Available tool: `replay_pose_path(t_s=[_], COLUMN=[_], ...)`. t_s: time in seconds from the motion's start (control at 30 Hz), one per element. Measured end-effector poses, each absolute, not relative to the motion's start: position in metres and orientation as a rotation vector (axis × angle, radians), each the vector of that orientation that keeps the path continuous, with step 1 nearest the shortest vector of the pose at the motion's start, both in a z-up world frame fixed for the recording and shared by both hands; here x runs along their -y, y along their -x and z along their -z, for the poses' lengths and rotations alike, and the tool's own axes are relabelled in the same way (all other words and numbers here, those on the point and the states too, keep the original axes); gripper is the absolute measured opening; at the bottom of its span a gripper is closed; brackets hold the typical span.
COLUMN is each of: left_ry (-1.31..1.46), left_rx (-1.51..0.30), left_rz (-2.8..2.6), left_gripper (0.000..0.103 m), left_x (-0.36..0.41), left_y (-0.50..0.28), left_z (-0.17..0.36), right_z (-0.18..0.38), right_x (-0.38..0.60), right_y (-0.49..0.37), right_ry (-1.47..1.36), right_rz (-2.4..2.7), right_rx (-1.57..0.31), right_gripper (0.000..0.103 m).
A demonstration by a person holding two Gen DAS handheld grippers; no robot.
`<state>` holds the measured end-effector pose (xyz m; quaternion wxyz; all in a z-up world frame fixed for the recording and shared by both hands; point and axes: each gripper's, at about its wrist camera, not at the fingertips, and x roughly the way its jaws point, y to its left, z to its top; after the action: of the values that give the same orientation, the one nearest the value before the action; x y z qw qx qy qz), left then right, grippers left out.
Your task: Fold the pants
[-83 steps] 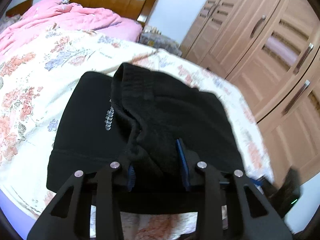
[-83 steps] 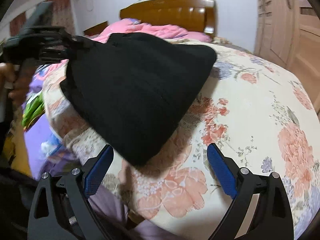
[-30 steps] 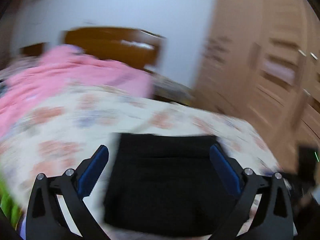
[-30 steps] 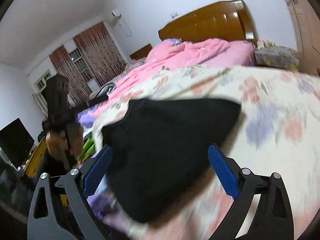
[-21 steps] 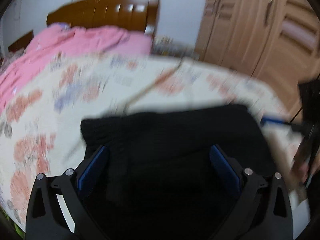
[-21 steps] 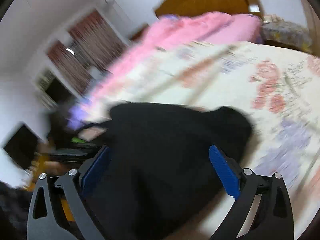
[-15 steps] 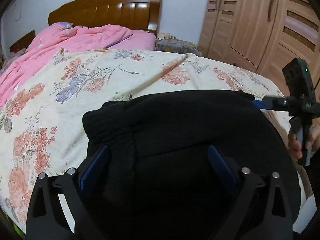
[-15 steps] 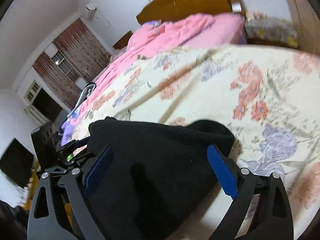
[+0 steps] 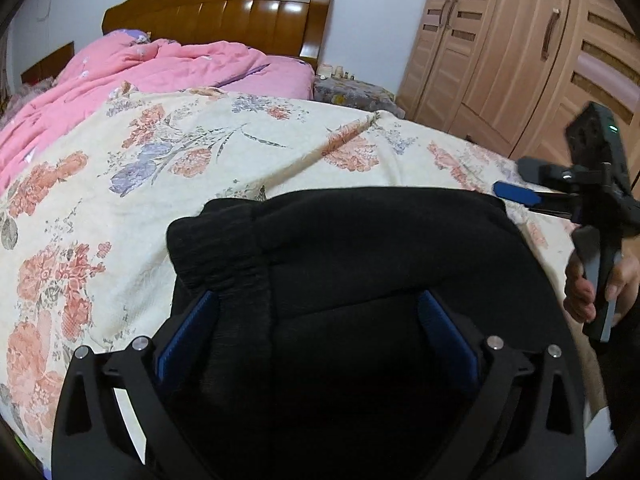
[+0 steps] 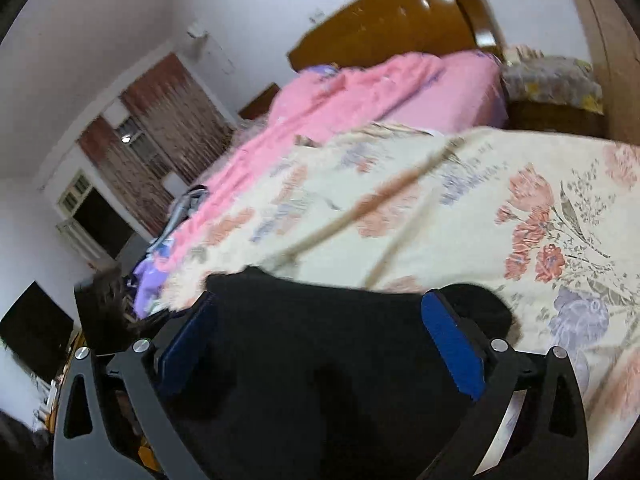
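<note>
Hovering with jaws spread, left gripper (image 9: 316, 332) and right gripper (image 10: 320, 332), over folded black pants (image 9: 360, 264) at the floral bedspread's (image 9: 120, 184) near edge.

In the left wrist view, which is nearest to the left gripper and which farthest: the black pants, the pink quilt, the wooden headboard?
1. Black pants: right between the open fingers of the left gripper.
2. Pink quilt: further up the bed, on the left.
3. Wooden headboard: against the back wall, behind the quilt.
</note>
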<state>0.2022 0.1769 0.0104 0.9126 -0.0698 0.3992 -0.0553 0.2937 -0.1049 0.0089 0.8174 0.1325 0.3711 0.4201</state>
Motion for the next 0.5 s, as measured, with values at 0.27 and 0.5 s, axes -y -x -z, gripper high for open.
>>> replay_pose_path(t_s=[0.27, 0.5], left_ry=[0.126, 0.086], left_rx=[-0.754, -0.884], left_rz=[0.294, 0.286], left_gripper=[0.101, 0.101], left_x=[-0.160, -0.160], left_y=[-0.230, -0.281], left_z=[-0.064, -0.026], right_z=[0.011, 0.029], right_x=[0.075, 0.077], right_y=[-0.251, -0.247], right_ry=[-0.149, -0.087], right_rz=[-0.937, -0.890], right_rx=[-0.861, -0.837], right_gripper=[0.098, 0.099])
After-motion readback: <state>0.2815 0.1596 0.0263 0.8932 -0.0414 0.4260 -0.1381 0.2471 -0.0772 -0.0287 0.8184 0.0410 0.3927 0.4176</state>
